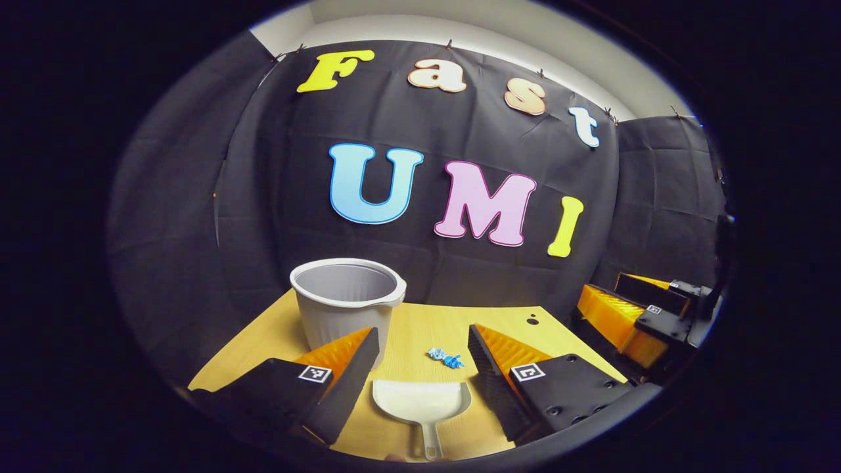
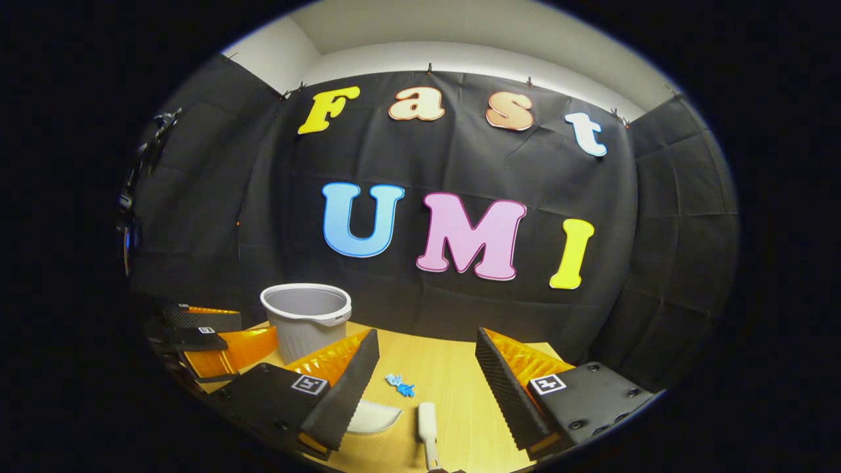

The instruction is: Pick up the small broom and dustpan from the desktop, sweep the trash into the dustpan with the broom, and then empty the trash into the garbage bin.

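Observation:
A white dustpan [image 1: 420, 397] lies flat on the yellow desktop [image 1: 263, 341], handle toward me, just below my left gripper [image 1: 424, 332]. That gripper is open with nothing between its fingers. A crumpled blue wrapper [image 1: 447, 358] lies just beyond the pan's mouth. The grey bin [image 1: 347, 299] stands upright at the back left. My right gripper [image 2: 427, 335] is open above the table and holds nothing. Below it lies a slim white piece [image 2: 427, 424], apparently the small broom, with the wrapper [image 2: 401, 385] and the pan's edge [image 2: 376, 415] to its left.
The right gripper [image 1: 647, 315] shows at the table's right side in the left gripper view. In the right gripper view, the left gripper [image 2: 204, 341] hovers left of the bin [image 2: 309, 315]. Black cloth wall stands close behind the table's far edge.

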